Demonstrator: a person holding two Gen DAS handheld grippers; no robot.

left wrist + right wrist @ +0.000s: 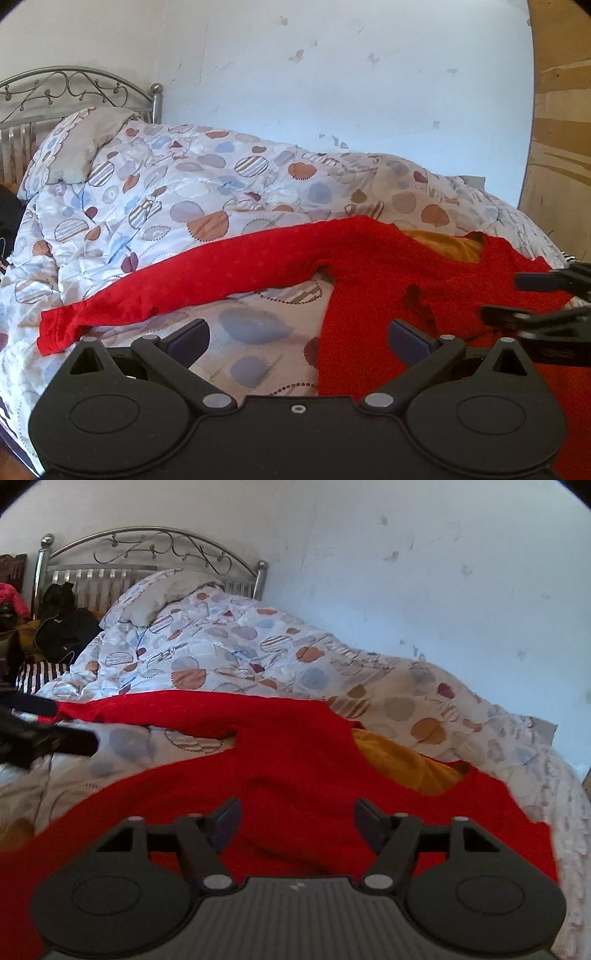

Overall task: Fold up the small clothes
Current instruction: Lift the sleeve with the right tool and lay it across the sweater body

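Observation:
A red long-sleeved top (369, 266) (295, 746) lies spread on the bed, one sleeve (147, 291) stretched out to the left. A mustard-yellow cloth (447, 245) (402, 764) shows at its neck opening. My left gripper (299, 336) is open with nothing between its fingers, hovering over the quilt and the top's left edge below the sleeve. It also shows in the right wrist view as the left gripper (62, 722) near the sleeve. My right gripper (297, 812) is open above the top's body, holding nothing. In the left wrist view the right gripper (517, 297) stands over the top's right side.
A quilt (184, 192) (229, 653) with round patterns covers the bed, bunched up behind the top. A pillow (85, 147) and metal headboard (147, 550) stand at the far left. The white wall runs behind; a wooden panel (557, 147) stands right. Dark bags (66, 627) sit by the headboard.

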